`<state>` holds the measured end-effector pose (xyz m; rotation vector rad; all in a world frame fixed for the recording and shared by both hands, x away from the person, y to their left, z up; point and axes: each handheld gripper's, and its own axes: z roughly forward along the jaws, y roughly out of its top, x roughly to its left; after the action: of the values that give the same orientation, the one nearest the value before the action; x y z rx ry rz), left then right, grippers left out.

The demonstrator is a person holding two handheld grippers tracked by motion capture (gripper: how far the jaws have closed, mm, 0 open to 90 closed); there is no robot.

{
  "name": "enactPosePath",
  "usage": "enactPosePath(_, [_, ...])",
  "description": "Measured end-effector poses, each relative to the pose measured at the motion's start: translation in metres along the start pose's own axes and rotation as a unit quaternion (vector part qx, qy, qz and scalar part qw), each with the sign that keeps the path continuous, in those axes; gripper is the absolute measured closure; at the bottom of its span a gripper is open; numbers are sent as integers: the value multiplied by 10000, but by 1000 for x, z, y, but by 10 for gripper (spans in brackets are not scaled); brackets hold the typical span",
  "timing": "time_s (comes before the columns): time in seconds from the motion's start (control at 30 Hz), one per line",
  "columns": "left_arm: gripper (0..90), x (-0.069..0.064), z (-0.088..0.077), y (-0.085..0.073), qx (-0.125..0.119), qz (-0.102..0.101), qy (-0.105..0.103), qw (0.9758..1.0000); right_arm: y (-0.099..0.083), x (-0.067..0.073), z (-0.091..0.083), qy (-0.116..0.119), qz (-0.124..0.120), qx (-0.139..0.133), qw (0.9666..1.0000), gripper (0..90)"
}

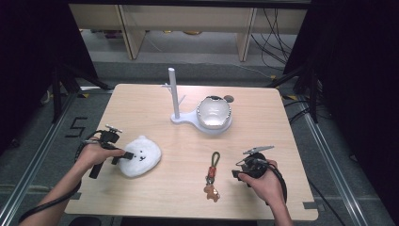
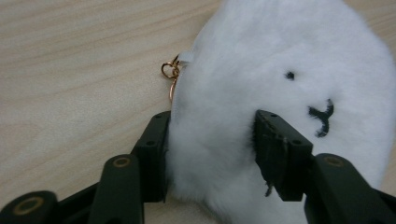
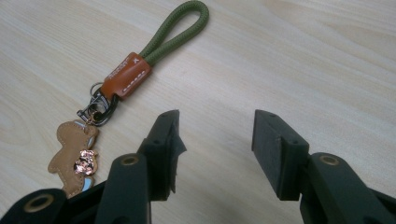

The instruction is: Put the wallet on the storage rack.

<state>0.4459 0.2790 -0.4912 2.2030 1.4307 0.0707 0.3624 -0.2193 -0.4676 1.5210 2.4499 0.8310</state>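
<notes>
On the table's [image 1: 188, 188] pale woodgrain, left of the corded keychain [image 1: 212, 175], your left gripper [image 2: 212, 140] clamps the fluffy white oval plush [image 2: 280, 70]; right gripper [image 3: 215, 140] spread wide, w/ nothing between.

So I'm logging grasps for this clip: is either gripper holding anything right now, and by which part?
The left gripper fingers press the white plush bear at its lower edge. The right gripper holds nothing.
</notes>
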Motion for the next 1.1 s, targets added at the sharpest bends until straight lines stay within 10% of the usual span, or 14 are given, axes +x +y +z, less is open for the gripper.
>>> enactPosePath(0.37, [760,-5,-5,-4,-223,241,-76,9994,-2,-1,1,11,42,-16,10000,524])
enactPosePath(0.67, [799,-17,-14,-6,-526,611,-192,9966,0,-1,1,46,-35,-38,10000,522])
enactPosePath(1.1, [802,-66,-43,1,-1309,1744,-385,9752,10,6,-9,72,30,-255,9996,516])
